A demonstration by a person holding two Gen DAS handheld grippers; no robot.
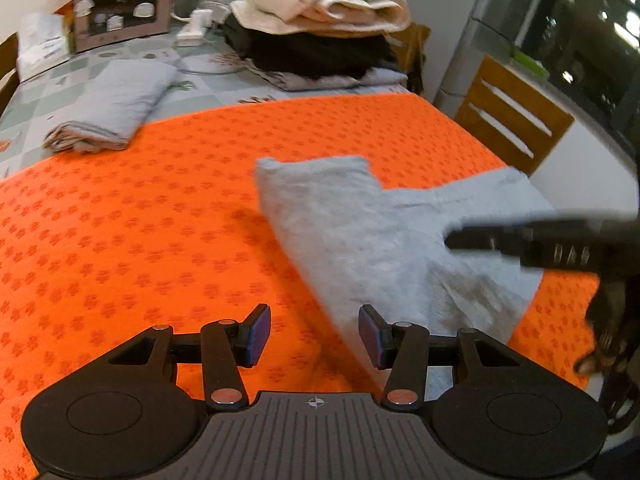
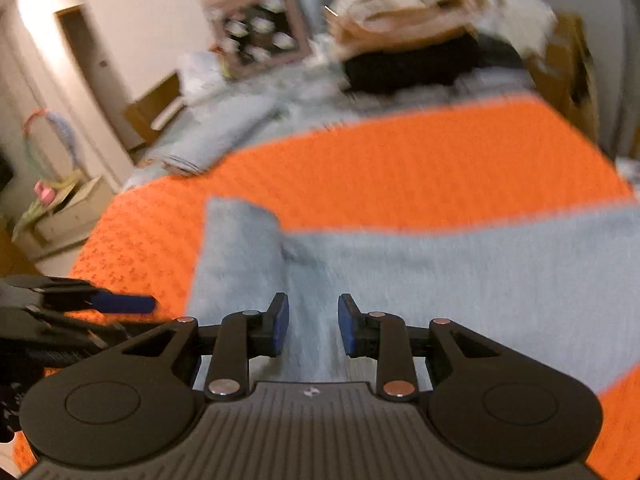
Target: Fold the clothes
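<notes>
A light grey garment (image 1: pixel 360 232) lies partly folded on the orange patterned cloth (image 1: pixel 160 200), with one narrow flap pointing to the far side. My left gripper (image 1: pixel 314 332) hangs open over the orange cloth at the garment's near left edge, with nothing between its pads. My right gripper (image 1: pixel 480 240) reaches in blurred from the right, low over the garment. In the right wrist view the right gripper (image 2: pixel 313 326) stands open above the grey garment (image 2: pixel 440 280), its pads apart and not pressing the fabric. The left gripper's blue pad (image 2: pixel 120 303) shows at the left.
A folded grey piece (image 1: pixel 112 104) lies at the far left beyond the orange cloth. A stack of cream, black and grey clothes (image 1: pixel 320 20) sits at the back. A picture box (image 1: pixel 120 0) and power strip (image 1: pixel 192 28) stand behind. A wooden chair (image 1: pixel 512 116) is at the right.
</notes>
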